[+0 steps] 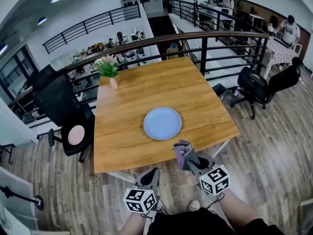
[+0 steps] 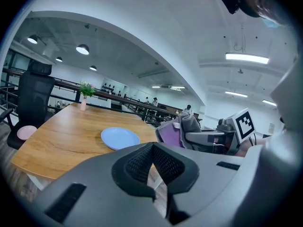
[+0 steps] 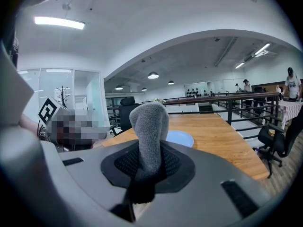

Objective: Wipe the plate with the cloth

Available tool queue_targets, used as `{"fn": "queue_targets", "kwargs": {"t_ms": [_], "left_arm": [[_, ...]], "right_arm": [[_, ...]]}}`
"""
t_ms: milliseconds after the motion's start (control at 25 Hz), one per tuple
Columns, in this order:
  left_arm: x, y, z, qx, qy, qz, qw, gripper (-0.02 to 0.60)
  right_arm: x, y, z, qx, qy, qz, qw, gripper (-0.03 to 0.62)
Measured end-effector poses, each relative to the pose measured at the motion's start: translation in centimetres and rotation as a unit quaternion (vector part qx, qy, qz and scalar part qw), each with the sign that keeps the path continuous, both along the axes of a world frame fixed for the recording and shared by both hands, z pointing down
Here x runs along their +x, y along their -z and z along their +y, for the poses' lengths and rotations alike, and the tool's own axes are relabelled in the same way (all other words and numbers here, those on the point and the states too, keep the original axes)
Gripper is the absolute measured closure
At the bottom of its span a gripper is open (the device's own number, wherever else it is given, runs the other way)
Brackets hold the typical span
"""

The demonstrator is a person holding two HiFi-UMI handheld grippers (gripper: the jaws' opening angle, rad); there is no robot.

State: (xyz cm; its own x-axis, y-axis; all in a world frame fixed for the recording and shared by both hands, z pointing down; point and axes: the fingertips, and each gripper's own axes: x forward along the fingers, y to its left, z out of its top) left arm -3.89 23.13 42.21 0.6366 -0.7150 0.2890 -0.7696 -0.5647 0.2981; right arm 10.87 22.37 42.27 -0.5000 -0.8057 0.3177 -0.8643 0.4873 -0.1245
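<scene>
1. Left gripper [image 1: 149,176]: nearest to the person, short of the table's near edge, over wood floor [image 1: 274,146]. Its jaws meet tip to tip with nothing between them.
2. Right gripper [image 1: 182,150]: a little further out, at the table's near edge. Its jaws are clamped on the cloth [image 3: 148,126], a grey wad standing up past the pads. The left gripper view shows a purple side to it.
3. Plate [image 1: 162,123]: pale blue, round, bare, lying flat on the table just beyond the right gripper. The cloth is close to its near rim but apart from it.
4. Table [image 1: 142,89]: square wooden top. Only the plate and a vase are on it.
5. Vase [image 1: 113,82]: small and pink, at the far left corner, holding a green plant [image 1: 107,66].
6. Office chair [image 1: 61,106]: black, left of the table, with a round pink cushion [image 1: 76,134] on the seat.
7. Railing [image 1: 205,35]: dark, running behind the table's far edge. Several people stand well beyond it at far right.
</scene>
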Motion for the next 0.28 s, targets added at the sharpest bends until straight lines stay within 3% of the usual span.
{"fn": "queue_targets", "kwargs": {"t_ms": [280], "left_arm": [[-1.1,0.6,-0.2,0.003,-0.003,0.000,1.0000,0.563]], "right_arm": [[-1.1,0.4,0.2,0.003,-0.003,-0.002,1.000,0.523]]}}
